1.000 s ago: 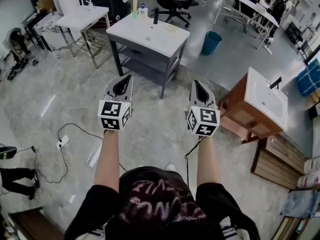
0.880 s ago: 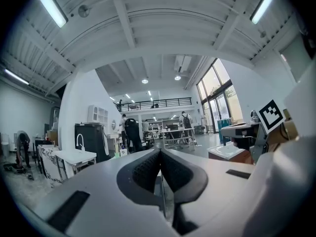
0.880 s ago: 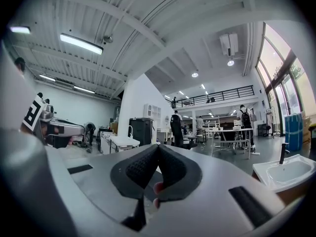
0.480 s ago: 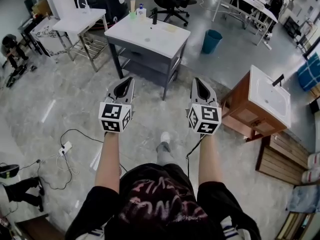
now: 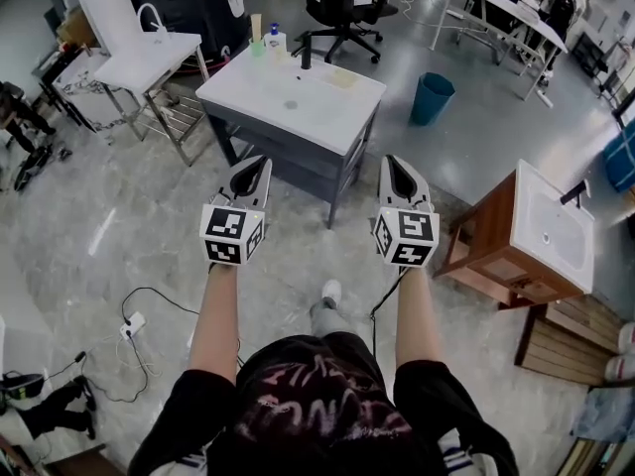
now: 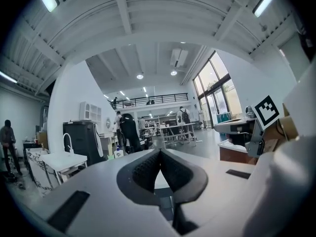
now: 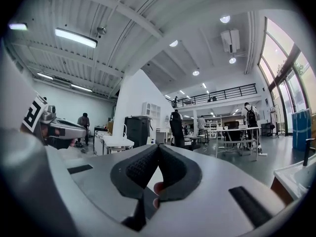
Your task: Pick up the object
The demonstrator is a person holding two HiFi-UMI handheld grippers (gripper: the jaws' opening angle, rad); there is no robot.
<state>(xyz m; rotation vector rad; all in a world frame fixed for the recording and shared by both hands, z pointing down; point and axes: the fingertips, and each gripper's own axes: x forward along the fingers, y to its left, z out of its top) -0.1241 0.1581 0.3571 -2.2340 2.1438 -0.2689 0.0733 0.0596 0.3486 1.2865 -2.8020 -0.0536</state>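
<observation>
We are holding the left gripper (image 5: 256, 163) and right gripper (image 5: 391, 164) closed and empty, likely approaching the sink cabinet (image 5: 317, 102). Next we are needing opened jaws.

Grey sink cabinet (image 5: 298, 102) sits just ahead of the left fingers (image 5: 258, 181), bottles (image 5: 270, 40) at its far edge. Teal bin (image 5: 433, 97) well beyond the right fingers (image 5: 399, 184), wooden sink unit (image 5: 526, 246) off to their right. Power strip (image 5: 131, 325) on the floor, back-left of the left fingers.

We have walked toward the desk (image 5: 327, 102). It now lies just beyond the left tongs (image 5: 255, 162) and right tongs (image 5: 391, 161).
</observation>
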